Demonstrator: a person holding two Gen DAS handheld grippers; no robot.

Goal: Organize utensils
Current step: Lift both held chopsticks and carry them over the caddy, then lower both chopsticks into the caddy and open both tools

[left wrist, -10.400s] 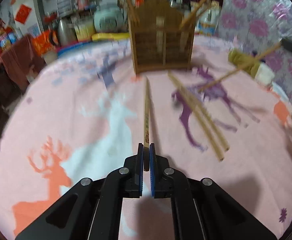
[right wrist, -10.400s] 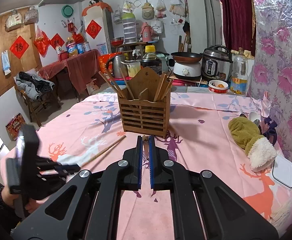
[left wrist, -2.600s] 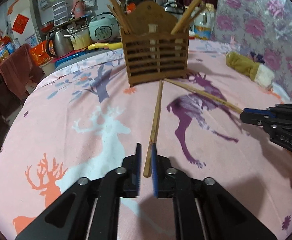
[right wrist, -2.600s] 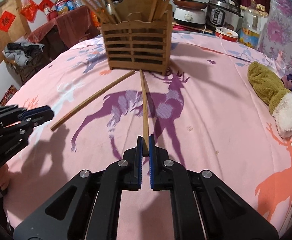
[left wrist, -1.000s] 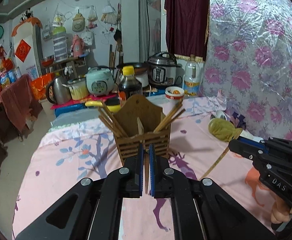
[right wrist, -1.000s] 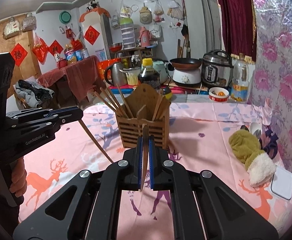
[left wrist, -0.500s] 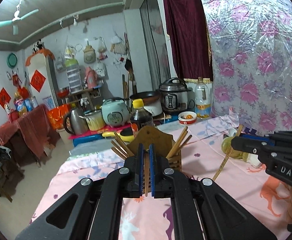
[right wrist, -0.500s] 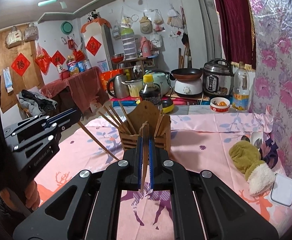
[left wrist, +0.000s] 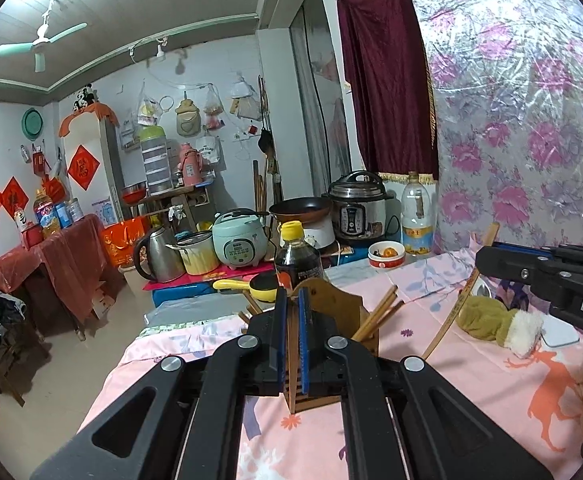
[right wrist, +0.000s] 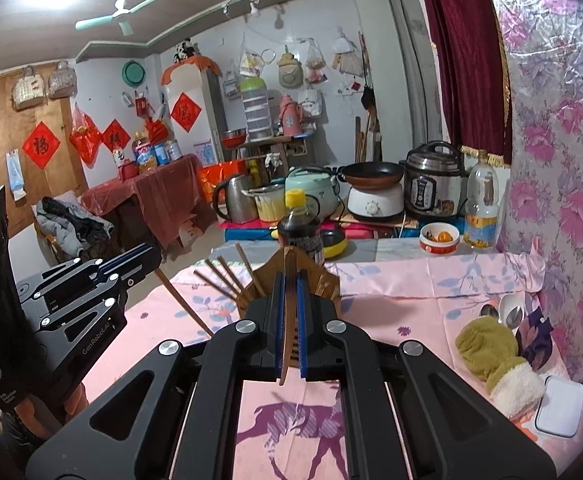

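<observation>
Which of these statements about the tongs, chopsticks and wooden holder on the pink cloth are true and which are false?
1. Each pair of tongs grips a chopstick. True: the left tongs and right tongs are both shut on one.
2. The wooden holder is empty. False: chopsticks already stand in it.
3. A dark bottle with a yellow cap stands behind the holder. True.
4. The olive mitten lies inside the holder. False: it lies on the cloth, off to the right.

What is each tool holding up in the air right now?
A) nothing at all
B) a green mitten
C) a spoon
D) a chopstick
D. The left tool and the right tool are each shut on one wooden chopstick, lifted above the pink tablecloth near the wooden holder; the other chopstick shows hanging from the right tool.
</observation>
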